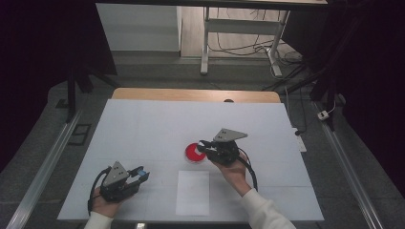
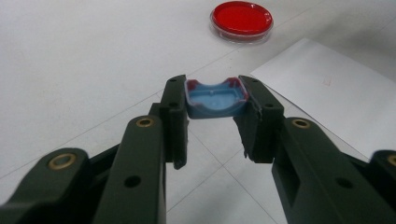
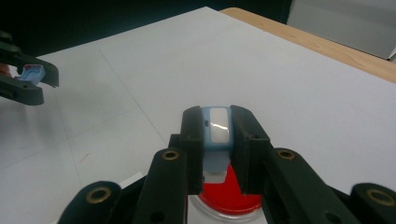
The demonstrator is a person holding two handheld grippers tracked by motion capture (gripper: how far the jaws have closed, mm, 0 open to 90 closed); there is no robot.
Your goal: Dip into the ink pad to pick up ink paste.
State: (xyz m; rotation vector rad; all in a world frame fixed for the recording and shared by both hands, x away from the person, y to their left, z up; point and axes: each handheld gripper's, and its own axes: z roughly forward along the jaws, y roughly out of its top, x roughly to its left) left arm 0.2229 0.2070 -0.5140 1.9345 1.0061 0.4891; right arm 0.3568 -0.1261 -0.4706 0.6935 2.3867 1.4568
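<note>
My left gripper (image 2: 215, 91) is shut on a small blue tray-shaped piece (image 2: 212, 102) with red smears at its corners. In the high view the left gripper (image 1: 142, 174) is low at the table's front left, pointing right. My right gripper (image 3: 217, 119) is shut on a light blue block (image 3: 218, 128) with a white face. It hovers over a round dish of red (image 3: 229, 198). From above, the right gripper (image 1: 204, 146) reaches over the right edge of the red dish (image 1: 192, 152) near the table's middle. The red dish (image 2: 241, 19) lies well ahead of the left jaws.
A white sheet of paper (image 1: 192, 192) lies flat near the front edge between the two hands, and again as the sheet (image 2: 336, 93). The white table cover (image 1: 157, 124) ends at a wooden strip (image 1: 191, 94) at the far side. Frames and cables stand on the floor beyond.
</note>
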